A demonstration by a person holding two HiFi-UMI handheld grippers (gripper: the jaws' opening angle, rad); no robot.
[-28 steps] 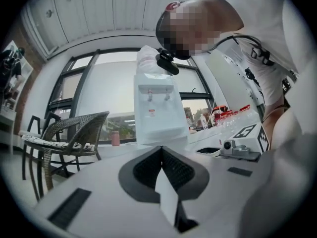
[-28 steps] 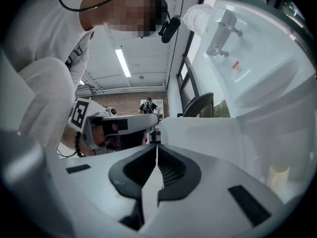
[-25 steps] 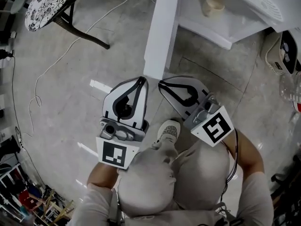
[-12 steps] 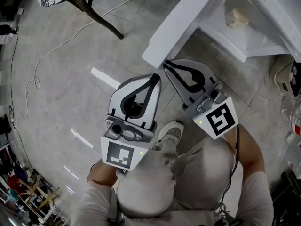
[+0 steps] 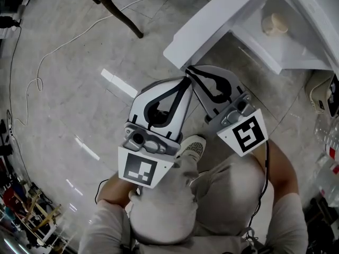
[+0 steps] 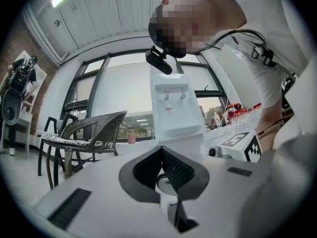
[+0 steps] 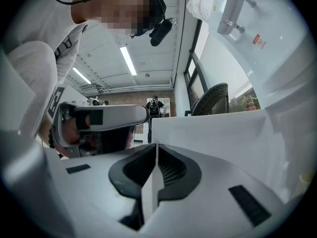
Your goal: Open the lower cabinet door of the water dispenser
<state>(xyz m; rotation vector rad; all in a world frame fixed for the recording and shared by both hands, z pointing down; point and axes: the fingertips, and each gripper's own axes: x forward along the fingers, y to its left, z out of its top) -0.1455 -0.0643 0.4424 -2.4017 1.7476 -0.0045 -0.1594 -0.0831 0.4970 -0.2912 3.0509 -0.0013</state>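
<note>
The white water dispenser's lower cabinet [image 5: 253, 40] stands open at the top right of the head view. Its door [image 5: 212, 23] is swung out to the left, and a pale cup [image 5: 274, 23] sits on the shelf inside. My right gripper [image 5: 188, 69] is shut, with its tips right at the door's free end. In the right gripper view the gripper [image 7: 156, 145] has the door panel [image 7: 208, 128] just beyond it; I cannot tell whether they touch. My left gripper [image 5: 185, 81] is shut and empty, close beside the right one. In the left gripper view the gripper [image 6: 161, 150] faces the dispenser's upper part [image 6: 171, 108].
The person's shoe [image 5: 193, 148] is on the grey tiled floor just behind the grippers. A dark chair leg [image 5: 119, 12] and a white cable [image 5: 37, 83] lie to the upper left. A wicker chair [image 6: 84, 133] stands left of the dispenser. Bottles and a socket sit at the right edge.
The door has swung further out from the cabinet. Both grippers moved up towards the door's end, and the left one has closed in beside the right. Both stay shut.
</note>
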